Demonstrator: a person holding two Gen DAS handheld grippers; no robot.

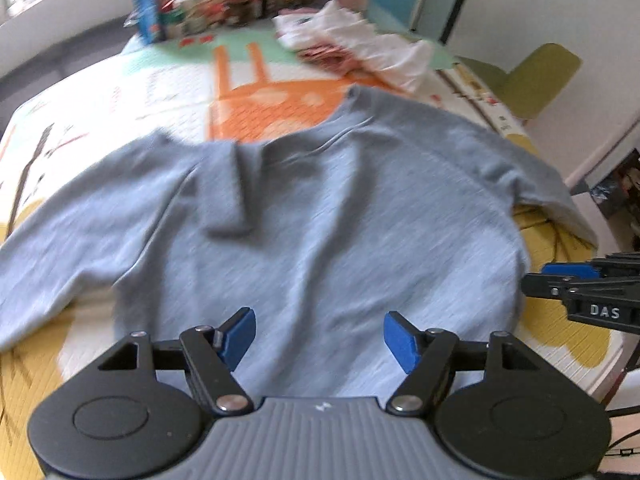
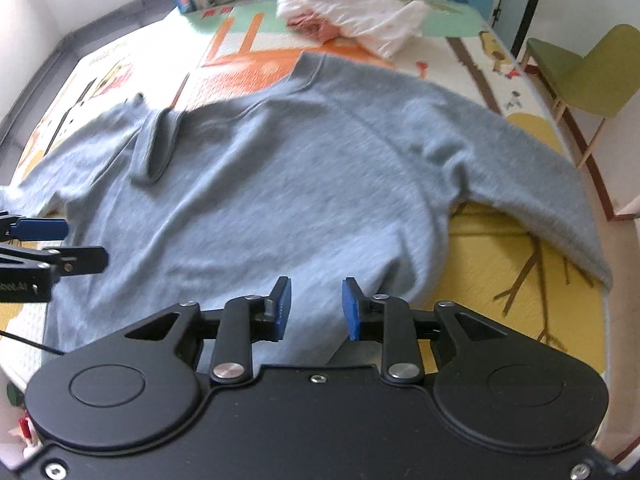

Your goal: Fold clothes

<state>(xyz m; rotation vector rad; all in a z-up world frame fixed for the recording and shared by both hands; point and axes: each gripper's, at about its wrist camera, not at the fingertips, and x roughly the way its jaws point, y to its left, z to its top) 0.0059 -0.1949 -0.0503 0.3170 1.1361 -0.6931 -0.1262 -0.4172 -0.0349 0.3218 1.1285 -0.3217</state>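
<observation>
Grey sweatshirt [image 2: 280,184] lies spread, unfolded, mid-frame; left gripper [image 1: 319,338] and right gripper [image 2: 316,308] hover gaping over its hem, seemingly poised to pinch it.

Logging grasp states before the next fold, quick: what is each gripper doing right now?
Left gripper: open, holding nothing, above the grey sweatshirt.
Right gripper: open, holding nothing, over the sweatshirt's near hem.
</observation>
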